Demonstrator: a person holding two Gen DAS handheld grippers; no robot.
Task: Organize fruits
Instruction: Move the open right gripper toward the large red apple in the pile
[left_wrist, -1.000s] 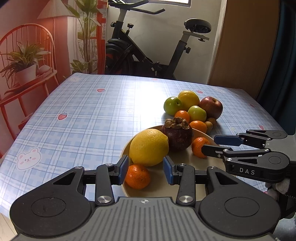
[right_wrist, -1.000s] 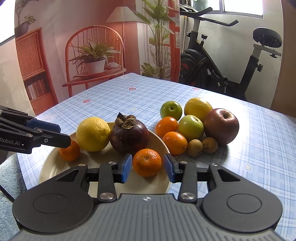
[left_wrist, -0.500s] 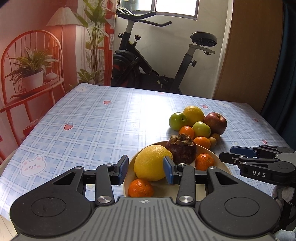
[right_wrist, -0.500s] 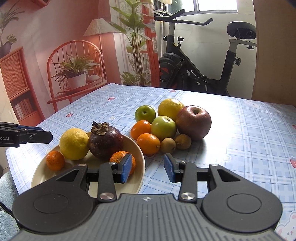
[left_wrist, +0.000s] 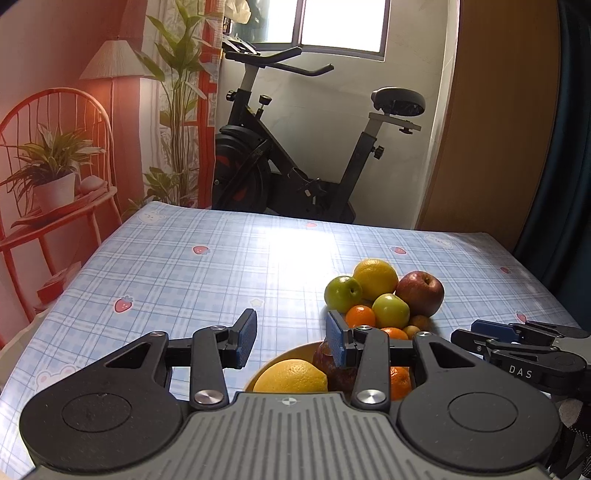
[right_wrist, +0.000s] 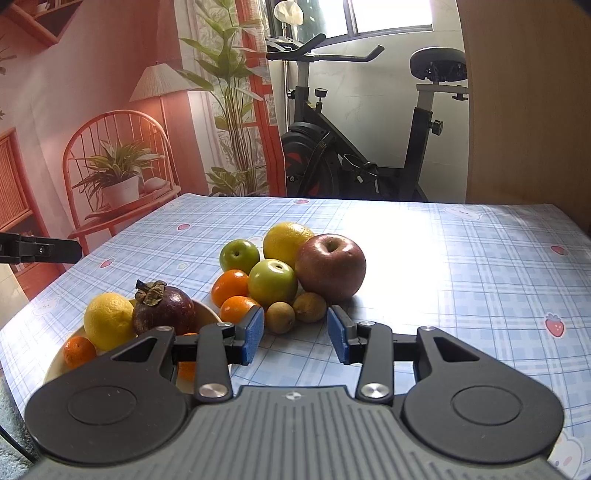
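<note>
A cream plate (right_wrist: 55, 363) at the table's near left holds a lemon (right_wrist: 108, 319), a dark mangosteen (right_wrist: 164, 312) and small oranges (right_wrist: 78, 351). Behind it a loose pile lies on the cloth: a red apple (right_wrist: 330, 266), two green apples (right_wrist: 272, 281), a yellow citrus (right_wrist: 284, 240), two oranges (right_wrist: 229, 282) and two brown kiwis (right_wrist: 280, 315). My right gripper (right_wrist: 295, 335) is open and empty, just in front of the kiwis. My left gripper (left_wrist: 291, 334) is open and empty, raised above the plate (left_wrist: 275, 363), whose lemon (left_wrist: 291, 376) shows below it.
The table wears a blue checked cloth (right_wrist: 461, 266) with strawberry prints. An exercise bike (left_wrist: 295, 166) stands past the far edge, a red chair with a potted plant (left_wrist: 51, 181) to the left. A wooden door (left_wrist: 498, 122) is at the right.
Both grippers have let go of small oranges on the plate and drawn back and up. The right gripper has shifted right, toward the loose pile.
</note>
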